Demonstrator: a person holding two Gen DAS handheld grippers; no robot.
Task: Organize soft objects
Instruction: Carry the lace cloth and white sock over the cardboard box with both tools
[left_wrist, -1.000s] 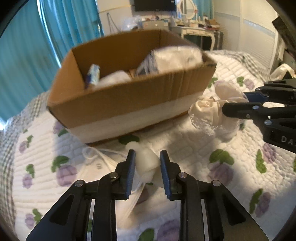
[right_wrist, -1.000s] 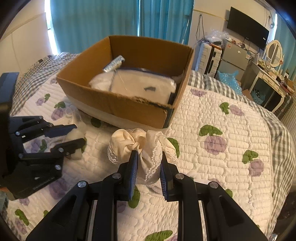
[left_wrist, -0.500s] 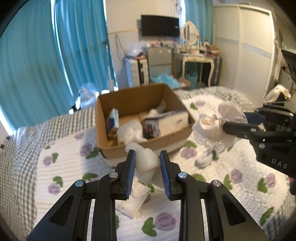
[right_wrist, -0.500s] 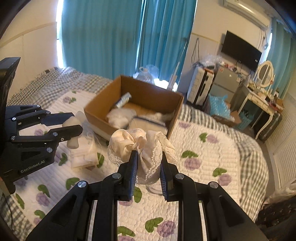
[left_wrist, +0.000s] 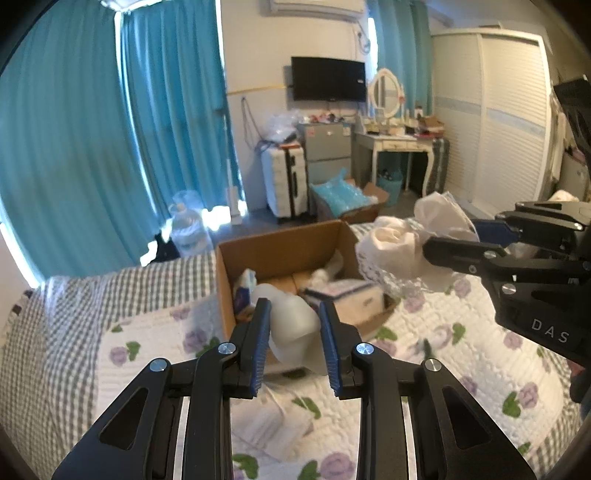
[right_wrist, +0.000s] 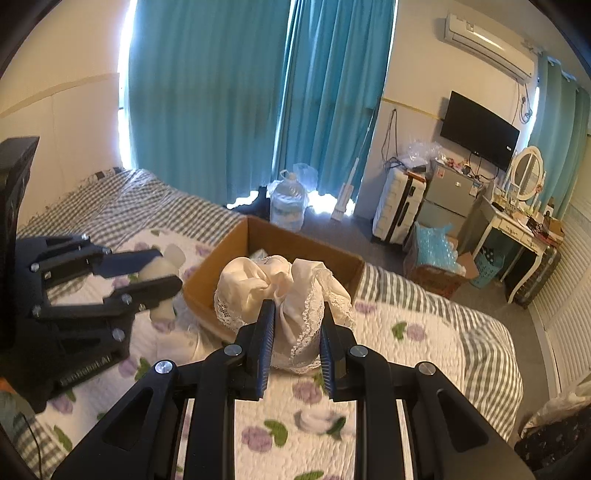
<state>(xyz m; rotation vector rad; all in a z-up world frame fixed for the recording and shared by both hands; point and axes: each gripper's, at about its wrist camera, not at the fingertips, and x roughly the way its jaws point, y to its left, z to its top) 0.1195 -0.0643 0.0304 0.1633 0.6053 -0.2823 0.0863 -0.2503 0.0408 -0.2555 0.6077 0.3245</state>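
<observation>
My left gripper (left_wrist: 294, 332) is shut on a white soft lump (left_wrist: 291, 325) and holds it high above the bed; it also shows in the right wrist view (right_wrist: 162, 273). My right gripper (right_wrist: 297, 332) is shut on a cream lace-trimmed cloth bundle (right_wrist: 280, 291), also lifted; the bundle shows at the right of the left wrist view (left_wrist: 399, 251). The open cardboard box (left_wrist: 280, 251) sits on the quilt below and ahead, holding several packs; in the right wrist view the box (right_wrist: 236, 251) is partly hidden behind the bundle.
The floral quilt (left_wrist: 443, 354) covers the bed, with a white packet (left_wrist: 266, 421) and a small white item (right_wrist: 317, 419) lying on it. Teal curtains, a water jug (right_wrist: 288, 203), a suitcase (right_wrist: 395, 206) and a dresser (right_wrist: 517, 229) stand beyond the bed.
Both grippers have risen well above the bed with their loads. The box now looks smaller and lower in both views, and more of the room shows.
</observation>
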